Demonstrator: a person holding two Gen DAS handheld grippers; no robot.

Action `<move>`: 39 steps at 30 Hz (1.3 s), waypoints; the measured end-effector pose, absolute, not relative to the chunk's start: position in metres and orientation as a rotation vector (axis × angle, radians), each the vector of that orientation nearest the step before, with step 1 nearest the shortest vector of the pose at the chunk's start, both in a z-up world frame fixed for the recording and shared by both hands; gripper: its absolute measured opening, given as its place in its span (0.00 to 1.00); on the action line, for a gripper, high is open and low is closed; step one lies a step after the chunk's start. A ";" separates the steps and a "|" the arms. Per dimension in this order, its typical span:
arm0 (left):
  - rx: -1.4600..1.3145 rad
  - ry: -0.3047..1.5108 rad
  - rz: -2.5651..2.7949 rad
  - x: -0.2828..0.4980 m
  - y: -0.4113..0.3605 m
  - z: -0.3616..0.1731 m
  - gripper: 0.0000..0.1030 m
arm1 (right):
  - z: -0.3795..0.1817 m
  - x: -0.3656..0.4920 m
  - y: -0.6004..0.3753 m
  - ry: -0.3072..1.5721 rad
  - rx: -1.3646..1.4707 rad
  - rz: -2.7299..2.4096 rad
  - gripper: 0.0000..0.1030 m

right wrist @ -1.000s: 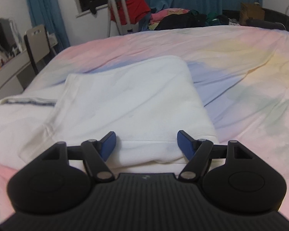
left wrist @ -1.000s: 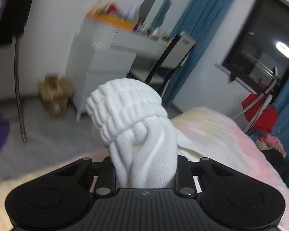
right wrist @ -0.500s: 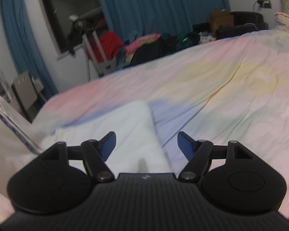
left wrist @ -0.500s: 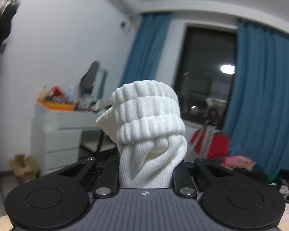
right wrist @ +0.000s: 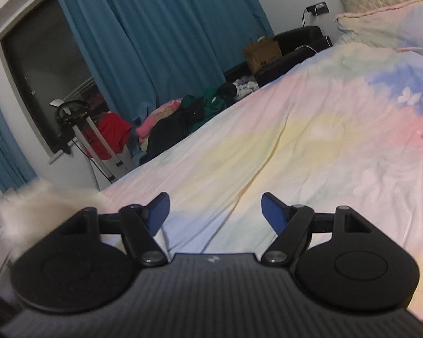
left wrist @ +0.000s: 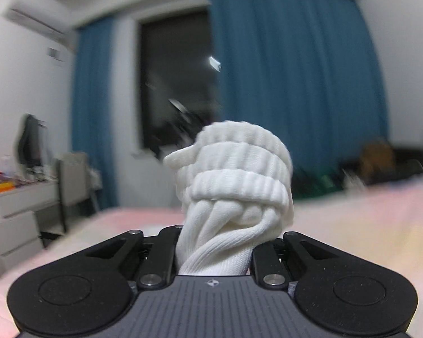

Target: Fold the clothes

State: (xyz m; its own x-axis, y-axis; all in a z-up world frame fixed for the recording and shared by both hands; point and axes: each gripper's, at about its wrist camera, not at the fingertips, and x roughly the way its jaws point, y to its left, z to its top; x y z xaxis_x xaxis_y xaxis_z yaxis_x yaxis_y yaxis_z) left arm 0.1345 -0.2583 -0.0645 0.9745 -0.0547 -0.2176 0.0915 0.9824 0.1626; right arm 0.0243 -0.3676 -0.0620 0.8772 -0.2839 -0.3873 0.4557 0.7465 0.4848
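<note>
Now swung from the dresser side toward the window: left gripper (left wrist: 214, 249) clamped on bunched white ribbed-knit garment (left wrist: 234, 186), raised above pastel rainbow bed sheet (right wrist: 310, 152). Right gripper (right wrist: 215, 211) spread, empty, lifted off folded cloth; transfer likely under way.

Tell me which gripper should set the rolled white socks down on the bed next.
Left. The left gripper is shut on the rolled white socks, held up above the bed. The right gripper is open with nothing between its blue fingers, so it would first need a handover.
</note>
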 end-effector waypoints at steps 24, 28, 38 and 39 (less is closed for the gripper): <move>0.246 0.526 -0.450 0.118 -0.103 -0.098 0.87 | -0.085 0.061 -0.327 0.381 0.833 -0.011 0.72; 0.221 0.498 -0.427 0.076 -0.070 -0.076 0.89 | -0.091 0.051 -0.325 0.375 0.870 -0.018 0.72; 0.086 0.448 -0.235 0.069 -0.004 -0.059 0.90 | -0.119 0.051 -0.314 0.439 0.965 -0.023 0.86; 0.070 0.450 -0.226 0.067 -0.001 -0.059 0.90 | -0.120 0.053 -0.311 0.451 0.955 -0.020 0.86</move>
State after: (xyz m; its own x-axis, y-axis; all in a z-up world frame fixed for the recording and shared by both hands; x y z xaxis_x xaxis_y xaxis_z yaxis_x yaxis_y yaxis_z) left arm 0.0675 -0.0012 -0.0590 0.8757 -0.2010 -0.4390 0.2321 0.9725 0.0176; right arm 0.0526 -0.3112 -0.1196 0.9073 0.1797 -0.3802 0.2123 0.5849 0.7829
